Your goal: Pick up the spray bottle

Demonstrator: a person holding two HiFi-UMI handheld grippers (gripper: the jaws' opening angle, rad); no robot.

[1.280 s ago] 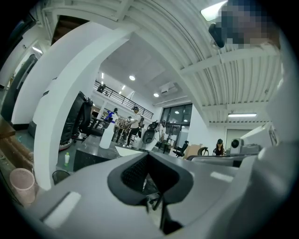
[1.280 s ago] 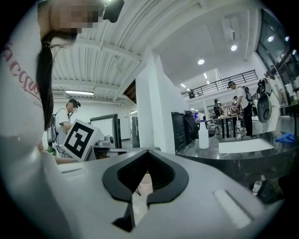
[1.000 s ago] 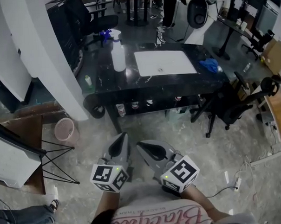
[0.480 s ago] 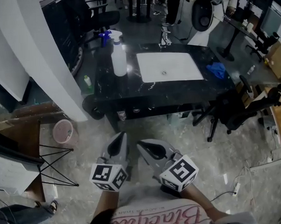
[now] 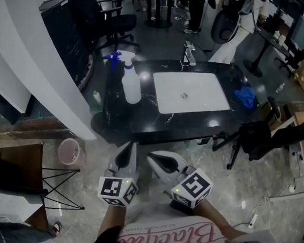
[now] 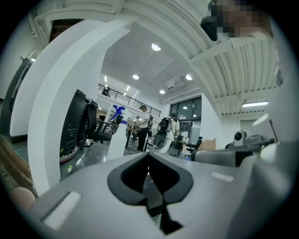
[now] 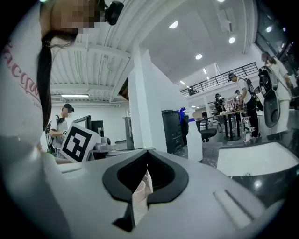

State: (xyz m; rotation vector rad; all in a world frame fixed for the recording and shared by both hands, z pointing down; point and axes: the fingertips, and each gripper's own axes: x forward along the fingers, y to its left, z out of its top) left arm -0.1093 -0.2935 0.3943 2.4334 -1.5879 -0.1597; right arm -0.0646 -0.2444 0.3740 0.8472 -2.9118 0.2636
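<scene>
Both grippers held low, side by side, over the floor, short of the bench. Left gripper (image 5: 131, 145): jaws closed tip to tip, nothing in them. Right gripper (image 5: 150, 157): jaws likewise together, empty. Pink bin (image 5: 69, 151) on the floor to the left, beside a white column (image 5: 44, 68). Black bench (image 5: 142, 126) ahead. Spray bottle (image 5: 131, 84) upright by the bench's left edge, towards the far corner, well apart from both grippers. White basin (image 5: 191, 91) mid-bench, just right of the bottle. Blue cloth (image 5: 245, 97) at the right edge. Tap (image 5: 189, 54) on the far edge.
</scene>
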